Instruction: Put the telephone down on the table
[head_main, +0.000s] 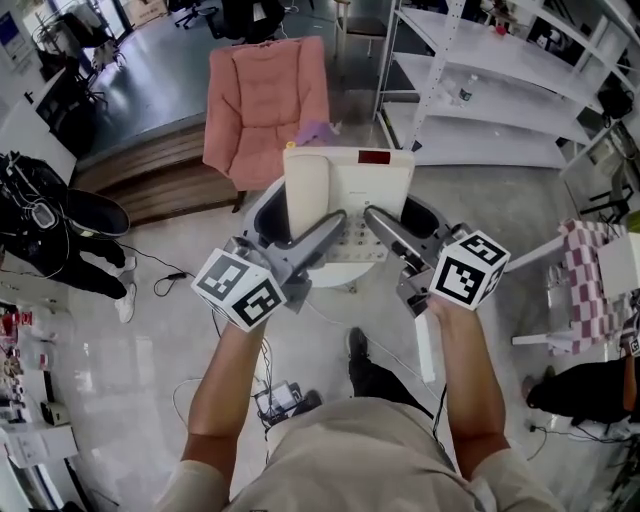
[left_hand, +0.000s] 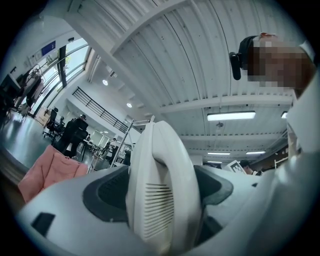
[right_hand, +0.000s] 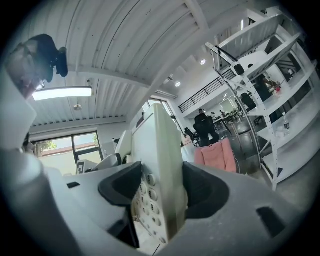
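We hold the telephone (head_main: 347, 190) over the round table (head_main: 335, 277). Our left gripper (head_main: 338, 218) is clamped on its handset (left_hand: 160, 200), and our right gripper (head_main: 374, 216) on its keypad (right_hand: 147, 200) edge.

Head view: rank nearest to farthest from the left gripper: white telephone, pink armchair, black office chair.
1. The white telephone, gripped in the left gripper's jaws.
2. The pink armchair, just beyond it.
3. The black office chair, behind the armchair, at the top edge.
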